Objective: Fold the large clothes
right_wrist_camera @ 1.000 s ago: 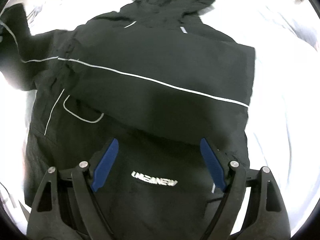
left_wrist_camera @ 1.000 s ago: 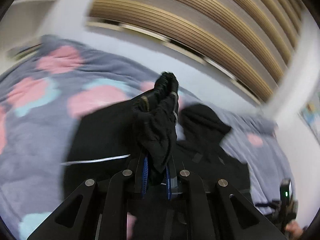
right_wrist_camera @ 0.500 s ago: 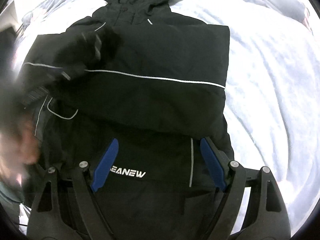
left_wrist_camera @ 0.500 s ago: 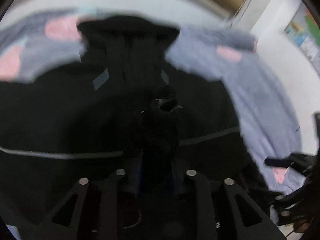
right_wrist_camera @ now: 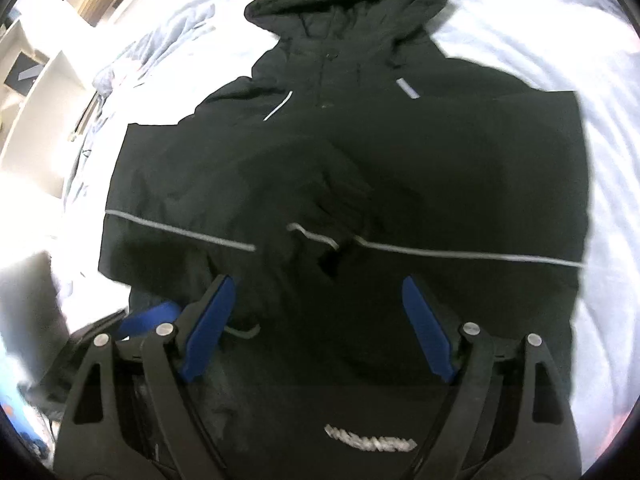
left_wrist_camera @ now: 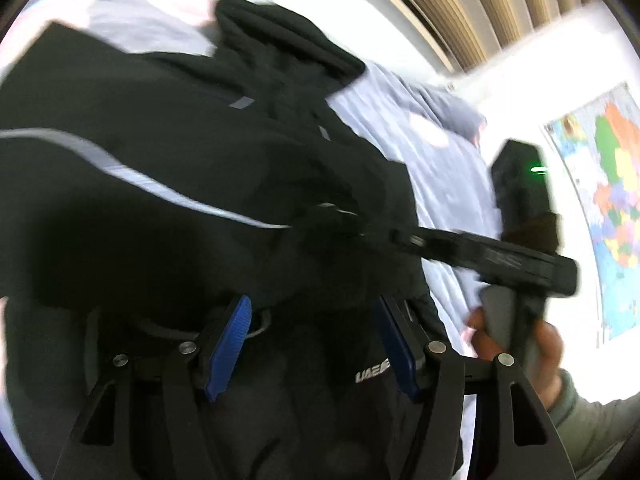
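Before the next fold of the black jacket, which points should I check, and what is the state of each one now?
1. Left gripper free of cloth: ok. Its jaws are opening and nothing is pinched between them.
2. Right gripper ready: ok. Jaws stand wide, nothing held, above the black jacket.
3. Both sleeves folded across the chest: ok. The grey stripes nearly meet in the middle; the left sleeve cuff looks a little bunched.
4. Hood flat on the blanket: ok.
5. Hem near the white logo flat and reachable: cannot tell; both grippers hide it.
6. Grippers apart from each other: ok, but they are close in the left wrist view.
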A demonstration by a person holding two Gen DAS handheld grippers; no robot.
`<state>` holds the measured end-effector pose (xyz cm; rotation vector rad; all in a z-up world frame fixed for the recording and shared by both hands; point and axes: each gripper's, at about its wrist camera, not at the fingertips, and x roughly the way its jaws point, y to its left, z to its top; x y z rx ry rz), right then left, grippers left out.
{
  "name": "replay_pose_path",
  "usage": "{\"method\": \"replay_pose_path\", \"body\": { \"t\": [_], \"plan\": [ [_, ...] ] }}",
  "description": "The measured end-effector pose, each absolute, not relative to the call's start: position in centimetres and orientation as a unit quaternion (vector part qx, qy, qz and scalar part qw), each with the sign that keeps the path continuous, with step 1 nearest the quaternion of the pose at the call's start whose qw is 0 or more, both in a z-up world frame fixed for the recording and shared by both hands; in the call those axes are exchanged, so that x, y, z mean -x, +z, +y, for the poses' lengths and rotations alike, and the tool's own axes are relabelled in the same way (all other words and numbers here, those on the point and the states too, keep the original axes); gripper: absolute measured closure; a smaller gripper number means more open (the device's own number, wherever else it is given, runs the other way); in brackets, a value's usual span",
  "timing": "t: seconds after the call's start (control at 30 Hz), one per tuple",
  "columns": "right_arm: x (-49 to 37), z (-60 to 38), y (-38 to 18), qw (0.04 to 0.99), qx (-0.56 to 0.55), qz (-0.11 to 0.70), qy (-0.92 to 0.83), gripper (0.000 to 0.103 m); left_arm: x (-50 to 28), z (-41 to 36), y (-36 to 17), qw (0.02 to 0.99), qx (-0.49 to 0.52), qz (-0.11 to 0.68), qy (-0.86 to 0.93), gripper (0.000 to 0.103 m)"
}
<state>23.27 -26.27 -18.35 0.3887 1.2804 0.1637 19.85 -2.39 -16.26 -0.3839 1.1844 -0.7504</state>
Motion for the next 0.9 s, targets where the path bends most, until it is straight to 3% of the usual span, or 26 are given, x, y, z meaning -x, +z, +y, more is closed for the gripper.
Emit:
{"method": "replay_pose_path", "body": {
  "t": [0.07, 0.13, 0.17, 0.2, 0.3, 0.47, 0.6, 0.77, 0.9],
  "plan": [
    [-24.4, -25.5, -19.7, 0.777, -0.183, 0.599, 0.067, 0.019, -19.7, -0.3, -15.5, 0.763, 0.177, 0.535, -0.316, 0.037],
    [-25.2, -24.9, -21.0, 0.771, -0.177, 0.610, 0.046, 0.027, -20.0, 1.7, -14.7, 0.781, 0.171, 0.528, -0.287, 0.037],
    [-25.2, -24.7, -21.1, 0.770, -0.182, 0.610, 0.050, 0.059, -20.2, 2.5, -14.4, 0.789, 0.167, 0.523, -0.274, 0.037],
    [-25.2, -24.5, -21.2, 0.769, -0.187, 0.609, 0.054, 0.074, -20.4, 3.3, -14.0, 0.800, 0.162, 0.517, -0.259, 0.037],
    [-24.1, -24.1, -19.0, 0.787, -0.168, 0.591, 0.055, 0.080, -22.0, 4.8, -12.8, 0.825, 0.145, 0.499, -0.223, 0.037],
    [-20.6, -27.3, -11.8, 0.835, -0.144, 0.530, 0.033, 0.081, -25.3, 5.1, -12.1, 0.842, 0.127, 0.488, -0.191, 0.037],
    [-18.1, -32.0, -9.7, 0.851, -0.097, 0.514, -0.048, 0.080, -27.4, 2.6, -13.2, 0.838, 0.127, 0.490, -0.206, 0.037],
    [-18.1, -36.8, -17.3, 0.798, -0.103, 0.586, -0.100, 0.076, -30.4, -1.1, -19.1, 0.817, 0.081, 0.548, -0.160, 0.038],
    [-18.7, -38.0, -23.3, 0.762, -0.140, 0.623, -0.104, 0.063, -30.5, -2.7, -21.5, 0.822, 0.023, 0.554, -0.129, 0.037]
  ]
}}
